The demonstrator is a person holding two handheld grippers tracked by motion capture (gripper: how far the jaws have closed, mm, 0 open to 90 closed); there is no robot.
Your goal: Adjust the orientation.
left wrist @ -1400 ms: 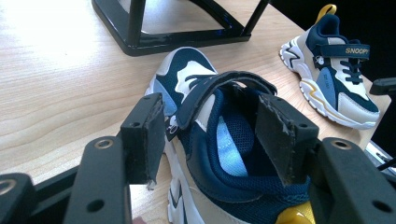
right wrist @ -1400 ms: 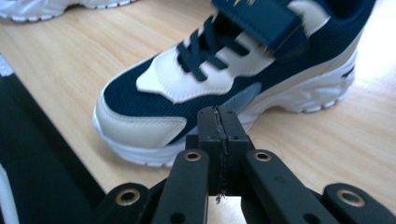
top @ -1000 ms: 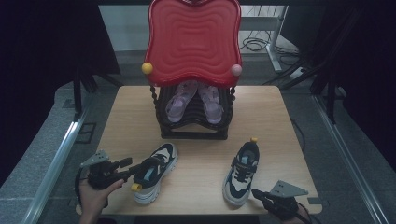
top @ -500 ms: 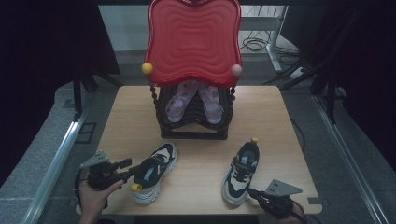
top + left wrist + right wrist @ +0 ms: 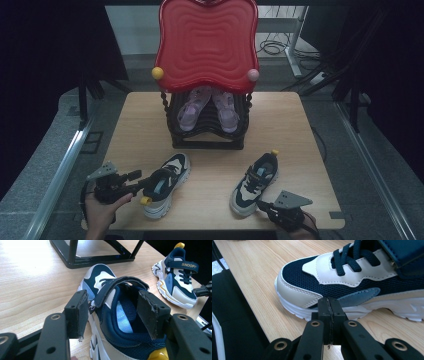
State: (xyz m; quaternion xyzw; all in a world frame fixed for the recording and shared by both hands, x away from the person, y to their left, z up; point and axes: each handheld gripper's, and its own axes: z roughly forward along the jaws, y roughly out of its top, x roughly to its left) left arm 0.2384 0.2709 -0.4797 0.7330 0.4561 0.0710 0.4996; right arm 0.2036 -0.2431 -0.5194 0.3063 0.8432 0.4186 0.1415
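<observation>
Straddling the heel collar of the left shoe [image 5: 117,322], my left gripper [image 5: 131,181] stands wide open, one pad outside the shoe's wall and the other over its mouth, neither pressing yet, so it holds nothing. My right gripper [image 5: 329,312] is shut tight on nothing, pads together, tips just at the white sole near the toe of the right shoe [image 5: 254,183]. Over the last second that right gripper has slid left along the near edge of the table [image 5: 295,130], from beside the shoe's right flank to close against its toe, while my left hand [image 5: 100,212] has kept where it was. Both shoes lie at the near side, toes toward me and heels toward the far rack [image 5: 207,137]; the left one is angled, the right one sits well apart from it with its yellow heel tab farthest away. On the rack, under the red tray [image 5: 207,42], a purple pair [image 5: 207,107] already sits. I judge the job is to shelve this pair too: the left shoe is ready to be pinched at the collar, and the closed right gripper looks set to nudge its shoe, not grasp it.
</observation>
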